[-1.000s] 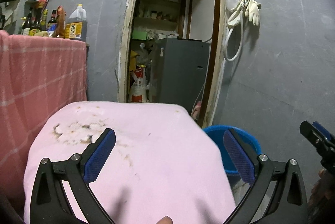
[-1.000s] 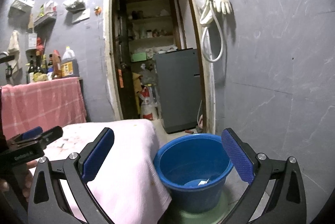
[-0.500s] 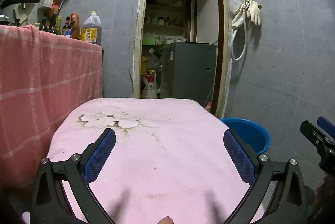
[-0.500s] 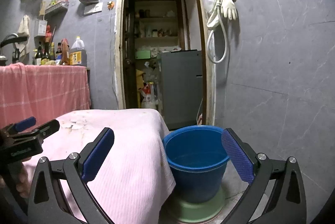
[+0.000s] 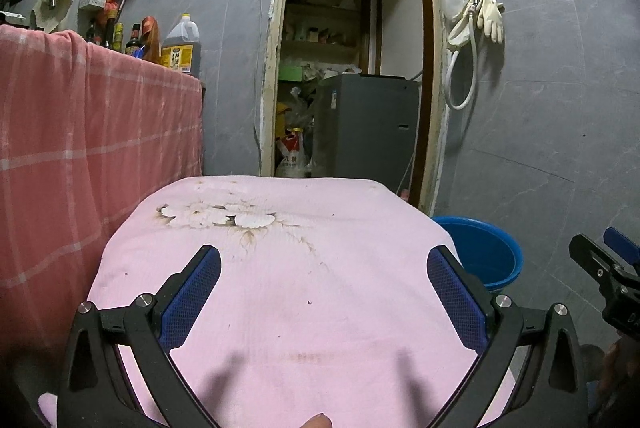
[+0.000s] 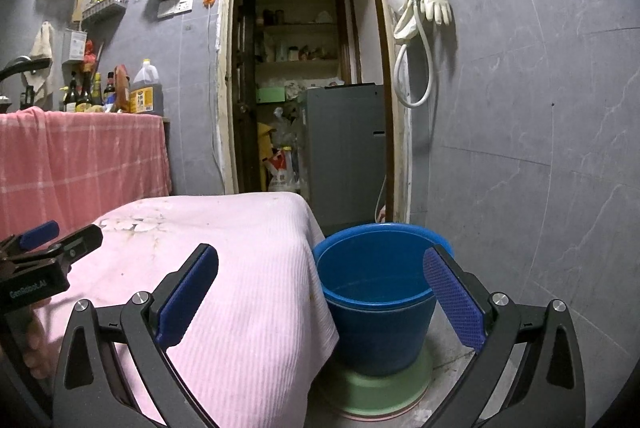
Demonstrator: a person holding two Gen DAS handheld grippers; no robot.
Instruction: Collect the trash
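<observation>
— What has moved?
— Both tools have dropped lower and level. The left gripper (image 5: pixel 324 292) and right gripper (image 6: pixel 320 294) gape wide, empty.
— The trash?
— None on the pink cloth (image 5: pixel 320 236); blue bucket (image 6: pixel 376 292) beside it. Likely finished.

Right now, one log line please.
left tongs: open, empty, over pink cloth | right tongs: open, empty, facing blue bucket | trash: none visible

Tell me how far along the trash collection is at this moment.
Looks done or nearly so: the pink cloth on the table shows only stains and specks, no loose trash. In hand: nothing; the left gripper and right gripper are both open and empty. Left: nothing visible to pick up. The blue bucket stands beside the table, but this angle does not show its bottom.
</observation>
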